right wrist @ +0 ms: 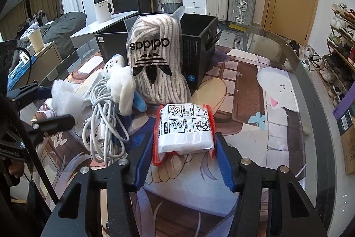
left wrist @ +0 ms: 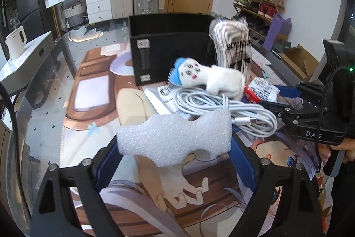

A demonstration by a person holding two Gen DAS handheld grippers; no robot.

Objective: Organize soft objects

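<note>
A: Table (right wrist: 295, 72) surface: glass over a printed cartoon mat. Largest item on it?

B: Black open-top box (right wrist: 199, 41), at the far side, centre. A clear bag of white socks (right wrist: 153, 63) with a black logo leans against its near face, upright.

A: Items nearer than the box?

B: In the right wrist view, a white plush toy (right wrist: 121, 83) with a blue part lies just left of the sock bag, resting on a coiled white cable (right wrist: 104, 126). The cable extends toward the near side. A piece of white foam (left wrist: 175, 139) lies left of the cable in that view.

A: Left gripper (left wrist: 175, 148) status?

B: Jaws stand wide, with a blue pad at each end of the foam. The foam spans the whole gap and appears clamped between the pads, raised above the mat.

A: Right gripper (right wrist: 183, 141) status?

B: Jaws partly drawn in. Its blue fingers (right wrist: 224, 159) flank a white packet with red edges (right wrist: 185, 128), printed with instruction panels. Both pads meet the red edges, so the packet reads as grasped. The packet sits just near of the sock bag.

A: Relation between the two grippers?

B: In the left wrist view the right gripper enters from the right, its tips beside the packet, with a person's hand (left wrist: 346, 148) on its handle.
</note>
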